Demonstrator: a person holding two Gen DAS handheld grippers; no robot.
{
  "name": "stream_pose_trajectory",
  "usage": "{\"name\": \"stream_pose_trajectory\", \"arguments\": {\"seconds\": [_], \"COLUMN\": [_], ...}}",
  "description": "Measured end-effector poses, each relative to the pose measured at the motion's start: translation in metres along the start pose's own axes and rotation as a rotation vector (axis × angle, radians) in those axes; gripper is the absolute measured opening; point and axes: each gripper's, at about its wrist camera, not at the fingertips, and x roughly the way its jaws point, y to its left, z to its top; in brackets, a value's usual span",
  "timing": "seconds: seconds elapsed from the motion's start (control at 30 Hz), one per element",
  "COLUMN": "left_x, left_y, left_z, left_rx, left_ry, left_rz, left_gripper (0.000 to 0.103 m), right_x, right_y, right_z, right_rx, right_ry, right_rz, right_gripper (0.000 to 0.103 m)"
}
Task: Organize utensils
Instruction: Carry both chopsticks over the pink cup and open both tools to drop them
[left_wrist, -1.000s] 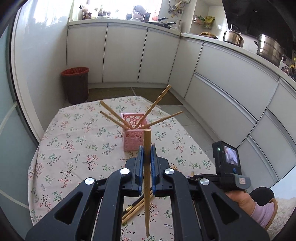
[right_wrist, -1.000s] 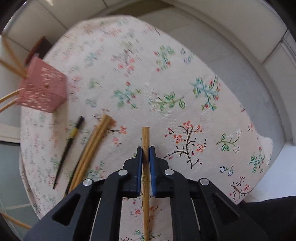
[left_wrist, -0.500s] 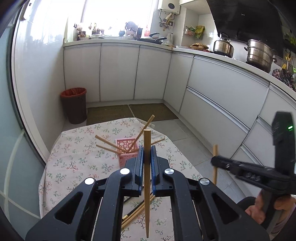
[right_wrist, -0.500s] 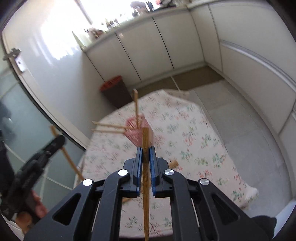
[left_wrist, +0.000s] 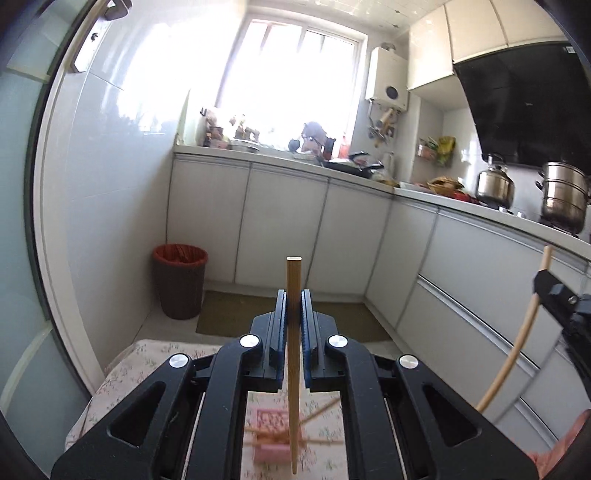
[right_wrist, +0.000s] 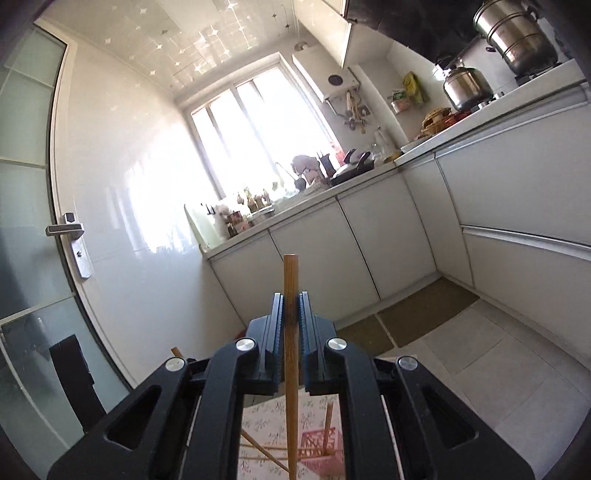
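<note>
My left gripper (left_wrist: 293, 308) is shut on a wooden chopstick (left_wrist: 293, 369) held upright, high above the table. Below it, between the gripper arms, the pink perforated holder (left_wrist: 271, 434) with several chopsticks stands on the floral tablecloth (left_wrist: 147, 354). My right gripper (right_wrist: 290, 310) is shut on another wooden chopstick (right_wrist: 290, 369), also upright. The pink holder (right_wrist: 317, 448) shows low beneath it. The right gripper with its chopstick (left_wrist: 509, 350) appears at the right edge of the left wrist view.
White cabinets (left_wrist: 280, 229) and a counter with pots (left_wrist: 563, 201) line the far and right walls. A red-lined bin (left_wrist: 180, 280) stands on the floor by the wall. A glass door with handle (right_wrist: 74, 240) is at left.
Both grippers have tilted upward and risen with their chopsticks. The table and holder have dropped to the bottom of both views; window and walls now fill them.
</note>
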Motion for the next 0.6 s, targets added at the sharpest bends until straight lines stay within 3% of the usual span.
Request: {"name": "stream_pose_trajectory", "arguments": {"seconds": [0.2,0.4,0.47,0.5,0.53,0.6], "left_x": [0.040,0.062,0.067,0.068,0.064,0.055], "left_y": [0.008,0.019,0.026,0.032,0.037,0.042], "left_z": [-0.012,-0.029,-0.038,-0.042,-0.043,-0.038], "left_rx": [0.008,-0.016,-0.037,-0.064,-0.081,-0.082], "left_ry": [-0.026,-0.038,-0.023,-0.005,-0.003,-0.024], "left_rz": [0.035,0.034,0.043,0.041,0.041,0.041], "left_gripper": [0.006,0.007,0.012,0.022,0.026,0.026], "right_x": [0.046,0.089,0.100,0.104,0.107,0.105], "right_y": [-0.006,-0.005,-0.002,-0.002,-0.003,-0.005], "right_z": [-0.011,-0.056,-0.075,-0.082,-0.088,-0.090], "right_rx": [0.012,-0.074,-0.117,-0.121,-0.119,-0.110], "right_ry": [-0.071,-0.102,-0.081,-0.062,-0.041,-0.038], "right_rz": [-0.035,-0.058,-0.052,-0.048,-0.046,-0.046], "right_gripper": [0.008,0.008,0.008,0.008,0.009,0.011]}}
